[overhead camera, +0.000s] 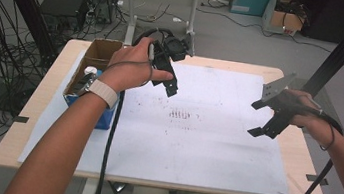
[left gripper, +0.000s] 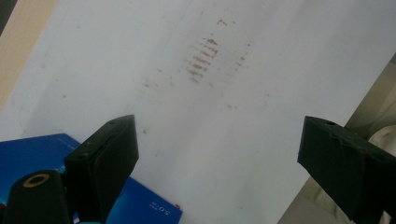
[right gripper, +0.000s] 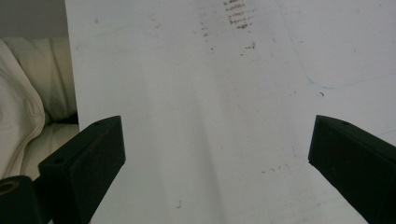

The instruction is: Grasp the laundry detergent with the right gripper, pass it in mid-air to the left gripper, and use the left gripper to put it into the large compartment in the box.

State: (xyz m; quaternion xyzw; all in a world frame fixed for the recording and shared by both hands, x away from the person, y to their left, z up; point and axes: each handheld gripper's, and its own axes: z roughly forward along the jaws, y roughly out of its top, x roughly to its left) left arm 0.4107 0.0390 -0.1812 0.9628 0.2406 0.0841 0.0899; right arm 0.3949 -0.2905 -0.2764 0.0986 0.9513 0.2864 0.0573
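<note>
In the high view, the left gripper (overhead camera: 170,87) is held above the upper-left part of the white sheet (overhead camera: 213,148) that covers most of the pale wooden counter (overhead camera: 299,149). The person's left hand (overhead camera: 131,69) wraps around its body, a pale watch strap (overhead camera: 103,92) on the wrist, and the black fingers (overhead camera: 171,84) point down and to the right in the frame. In the left gripper view those fingers (left gripper: 105,158) stand wide apart, released, with nothing between them but the bare sheet (left gripper: 224,140) and a patch of brownish smudge marks (left gripper: 203,58).

The right gripper (overhead camera: 258,119) hangs over the right edge of the sheet in the high view, gripped by the right hand (overhead camera: 299,111), with its grey three-cornered plate (overhead camera: 275,86) on top. In the right gripper view its fingers (right gripper: 88,163) are likewise spread, holding nothing, the sheet (right gripper: 210,140) below them.

The open cardboard box (overhead camera: 95,59) with blue sides sits at the left edge of the counter, just beside the left hand and partly behind the forearm. Small items lie inside it, too unclear to name. Its blue wall (left gripper: 32,151) appears in the lower left of the left gripper view, behind the near finger. Neither gripper touches the box.
</note>
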